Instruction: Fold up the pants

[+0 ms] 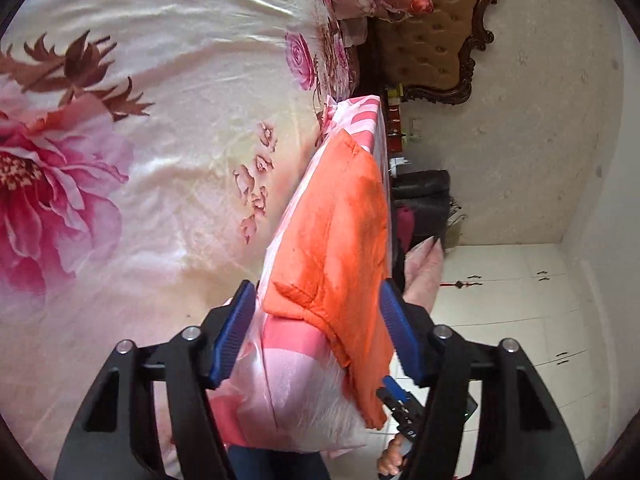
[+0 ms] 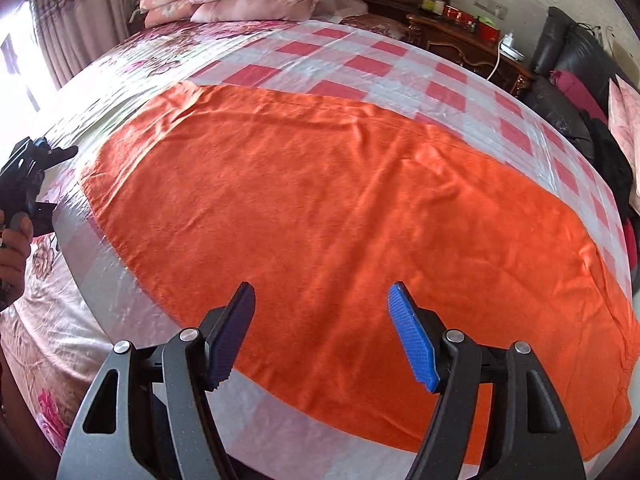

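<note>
Now orange pants (image 2: pixel 340 208) flat ahead of right gripper (image 2: pixel 322 332), spread wide; left gripper (image 1: pixel 318 328) likewise.

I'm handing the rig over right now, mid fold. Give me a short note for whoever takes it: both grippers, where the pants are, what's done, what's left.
Left gripper: jaws open, straddling the edge of the orange pants, not clamped.
Right gripper: jaws open, empty, above the pants' near edge.
Pants: spread mostly flat on the checkered sheet over the bed, a few wrinkles.
Done: laid out; no fold visible.
Left: grip the edges and make all the folds.
</note>
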Tool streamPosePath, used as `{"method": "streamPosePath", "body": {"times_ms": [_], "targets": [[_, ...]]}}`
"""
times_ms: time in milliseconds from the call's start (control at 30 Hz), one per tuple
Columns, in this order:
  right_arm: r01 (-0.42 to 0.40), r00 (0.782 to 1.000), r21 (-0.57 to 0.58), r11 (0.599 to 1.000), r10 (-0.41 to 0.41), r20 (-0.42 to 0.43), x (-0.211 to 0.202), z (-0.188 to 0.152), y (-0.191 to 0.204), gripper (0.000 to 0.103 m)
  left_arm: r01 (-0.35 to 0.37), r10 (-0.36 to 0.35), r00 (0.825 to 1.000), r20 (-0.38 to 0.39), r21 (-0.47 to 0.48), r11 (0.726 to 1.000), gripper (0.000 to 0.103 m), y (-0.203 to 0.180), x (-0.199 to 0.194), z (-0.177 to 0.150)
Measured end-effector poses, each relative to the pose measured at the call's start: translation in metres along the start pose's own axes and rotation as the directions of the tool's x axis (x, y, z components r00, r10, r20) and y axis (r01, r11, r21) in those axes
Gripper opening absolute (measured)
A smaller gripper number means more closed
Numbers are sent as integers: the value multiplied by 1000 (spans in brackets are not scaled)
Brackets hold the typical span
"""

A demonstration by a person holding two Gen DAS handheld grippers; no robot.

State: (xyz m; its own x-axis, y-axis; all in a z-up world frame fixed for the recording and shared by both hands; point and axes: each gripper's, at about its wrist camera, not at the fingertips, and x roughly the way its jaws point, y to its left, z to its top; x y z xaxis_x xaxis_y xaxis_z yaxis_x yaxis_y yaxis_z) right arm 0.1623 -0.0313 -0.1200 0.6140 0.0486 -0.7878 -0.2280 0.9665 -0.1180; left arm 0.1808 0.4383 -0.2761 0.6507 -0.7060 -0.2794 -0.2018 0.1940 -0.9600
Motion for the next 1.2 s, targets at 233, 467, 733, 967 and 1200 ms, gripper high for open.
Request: {"method": "streamPosePath", "body": {"times_ms": [233, 467, 733, 967, 1200], "targets": [[2, 1000, -9, 1000, -2, 10, -5, 13, 16, 69, 143, -133, 989, 64, -198, 970, 51, 37, -9, -7], [-23, 999, 6, 1000, 23, 34, 4, 36, 35, 69, 205, -205, 978, 18, -212, 956, 49, 35, 0, -8], [-49, 998, -44, 998, 47, -39, 25, 41, 65, 67, -34, 34, 998, 52, -4, 999, 17, -10, -8, 6], [-100, 992, 10, 995, 101, -79, 30, 39, 54, 67, -473, 411, 878, 247, 315, 822, 10, -98, -1, -22], [-278, 952, 222, 935, 299, -68, 17, 64, 4, 69, -783, 551, 580, 600, 597, 175, 9, -209, 67, -103]]}}
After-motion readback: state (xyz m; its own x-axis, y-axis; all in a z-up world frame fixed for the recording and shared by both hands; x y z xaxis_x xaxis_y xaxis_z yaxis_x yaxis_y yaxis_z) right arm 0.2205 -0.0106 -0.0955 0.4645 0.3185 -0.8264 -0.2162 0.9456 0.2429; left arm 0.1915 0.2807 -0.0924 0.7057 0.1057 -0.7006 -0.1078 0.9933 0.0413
